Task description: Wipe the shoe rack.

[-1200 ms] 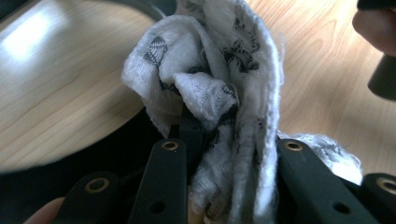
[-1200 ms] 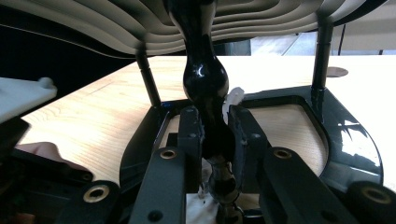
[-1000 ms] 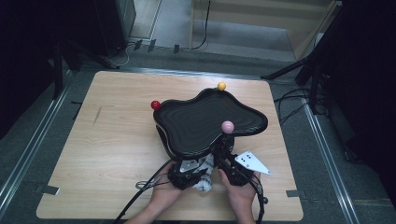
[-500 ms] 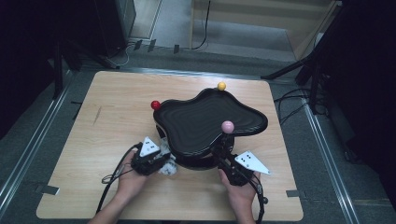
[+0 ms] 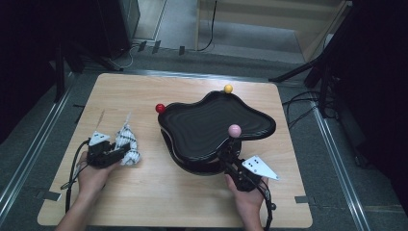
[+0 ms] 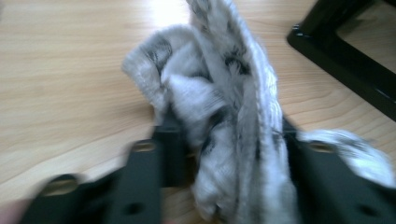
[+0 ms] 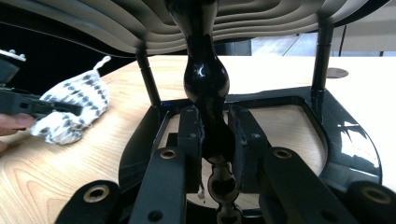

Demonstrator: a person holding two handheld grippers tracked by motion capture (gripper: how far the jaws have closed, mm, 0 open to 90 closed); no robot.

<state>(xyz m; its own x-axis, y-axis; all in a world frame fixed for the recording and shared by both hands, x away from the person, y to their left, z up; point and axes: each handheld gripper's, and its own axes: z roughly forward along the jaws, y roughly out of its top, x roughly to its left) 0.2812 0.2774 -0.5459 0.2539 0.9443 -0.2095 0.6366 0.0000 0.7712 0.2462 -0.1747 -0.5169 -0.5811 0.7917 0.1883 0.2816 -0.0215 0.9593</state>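
Note:
A black wavy tray (image 5: 207, 126) stands on a black stand with ball-topped posts. My right gripper (image 5: 230, 154) (image 7: 215, 133) is shut on the black turned post (image 7: 205, 77) under the pink ball (image 5: 235, 130), at the tray's near right. A crumpled white cloth with dark specks (image 5: 127, 143) (image 6: 224, 102) (image 7: 70, 109) lies on the wood, left of the tray. My left gripper (image 5: 124, 154) (image 6: 229, 140) has just been opening its jaws. The cloth sits loosely between them in a blurred picture.
A red ball (image 5: 160, 108) and a yellow ball (image 5: 228, 89) top the stand's other posts. The stand's black base frame (image 7: 345, 140) rests on the wooden table (image 5: 144, 202). Cables and dark equipment legs stand on the floor beyond the table's far edge.
My left hand has carried the cloth from the tray's front edge leftward across the table, and its jaws stand wider now. The right hand has kept still on the post.

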